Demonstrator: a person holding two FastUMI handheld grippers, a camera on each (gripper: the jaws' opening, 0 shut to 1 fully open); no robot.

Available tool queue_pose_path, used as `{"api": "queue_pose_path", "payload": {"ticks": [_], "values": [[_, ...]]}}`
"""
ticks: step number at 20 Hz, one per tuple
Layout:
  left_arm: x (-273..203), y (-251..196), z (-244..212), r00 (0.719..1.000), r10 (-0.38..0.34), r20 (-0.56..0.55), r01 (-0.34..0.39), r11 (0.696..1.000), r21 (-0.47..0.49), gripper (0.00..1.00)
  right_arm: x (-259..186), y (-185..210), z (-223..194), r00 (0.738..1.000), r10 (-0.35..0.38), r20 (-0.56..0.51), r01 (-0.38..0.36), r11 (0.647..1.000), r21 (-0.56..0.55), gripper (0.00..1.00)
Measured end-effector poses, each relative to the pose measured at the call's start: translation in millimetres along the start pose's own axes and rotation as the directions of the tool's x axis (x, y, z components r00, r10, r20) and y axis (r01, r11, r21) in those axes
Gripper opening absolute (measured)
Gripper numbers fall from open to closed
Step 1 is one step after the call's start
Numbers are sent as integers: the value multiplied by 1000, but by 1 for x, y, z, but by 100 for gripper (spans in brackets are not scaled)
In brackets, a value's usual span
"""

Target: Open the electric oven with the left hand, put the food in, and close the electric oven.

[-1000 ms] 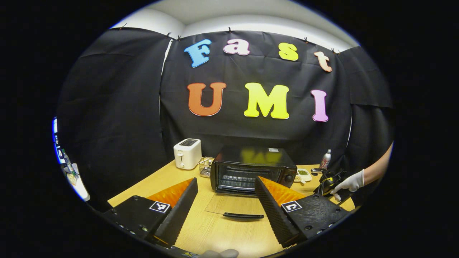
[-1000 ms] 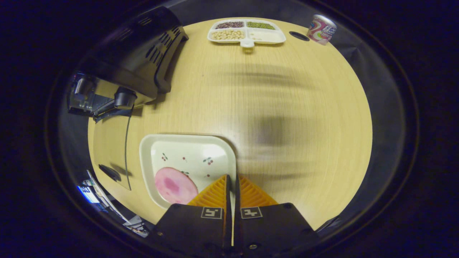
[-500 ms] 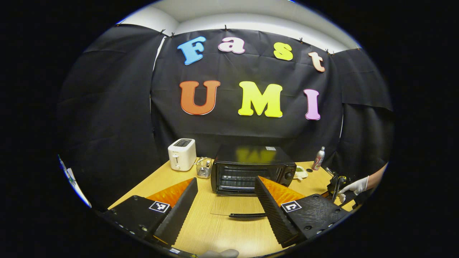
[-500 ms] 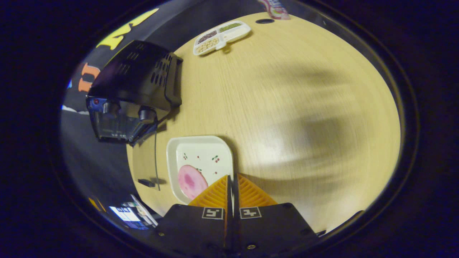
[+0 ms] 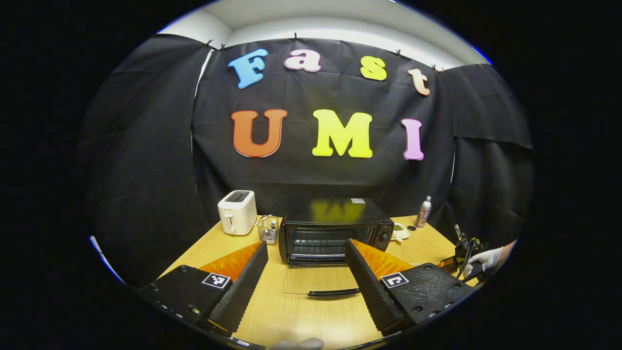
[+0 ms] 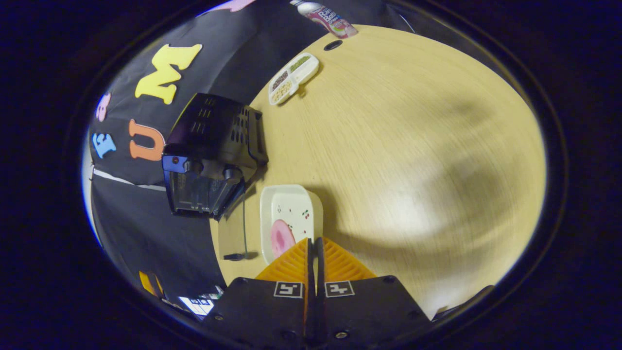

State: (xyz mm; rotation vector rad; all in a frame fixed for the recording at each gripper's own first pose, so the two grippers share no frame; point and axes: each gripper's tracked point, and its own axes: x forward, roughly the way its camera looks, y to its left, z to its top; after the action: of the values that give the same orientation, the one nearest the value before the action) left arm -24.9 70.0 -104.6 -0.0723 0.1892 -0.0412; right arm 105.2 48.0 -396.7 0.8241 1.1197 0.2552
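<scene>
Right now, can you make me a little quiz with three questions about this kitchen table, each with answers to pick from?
1. Where does the white toaster stand in the left gripper view?
A. To the left of the black oven
B. On top of the oven
C. Inside the oven

2. What colour is the round slice of food on the white plate?
A. Green
B. Pink
C. Blue

3. How is the oven door?
A. Shut tight
C. Taken off and leaning on the toaster
B. Open, lying flat on the table

Answers: 1 A, the toaster sits at the left, with a small wire basket between it and the oven. 2 B, the slice looks pink in the right gripper view. 3 B, the glass door and its dark handle lie flat in front of the oven's mouth.
</scene>
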Motion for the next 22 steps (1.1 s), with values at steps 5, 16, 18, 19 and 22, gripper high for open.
{"api": "queue_pose_path", "payload": {"ticks": [5, 16, 18, 19, 22], "values": [[3, -6, 3, 1000, -23, 0, 23, 1000, 0, 96, -18, 14, 1, 996, 66, 60, -70, 996, 60, 4], [13, -12, 12, 998, -66, -14, 67, 998, 19, 96, -22, 104, -32, 967, 176, 183, -201, 971, 130, 3], [15, -9, 16, 997, -70, -22, 71, 997, 25, 97, -9, 124, -43, 962, 181, 204, -211, 967, 139, 0], [16, -6, 18, 998, -67, -18, 67, 997, 34, 97, -1, 133, -47, 959, 177, 221, -213, 965, 151, 4], [17, 0, 25, 998, -63, -17, 64, 996, 68, 96, 28, 161, -57, 946, 189, 262, -245, 949, 199, 4]]}}
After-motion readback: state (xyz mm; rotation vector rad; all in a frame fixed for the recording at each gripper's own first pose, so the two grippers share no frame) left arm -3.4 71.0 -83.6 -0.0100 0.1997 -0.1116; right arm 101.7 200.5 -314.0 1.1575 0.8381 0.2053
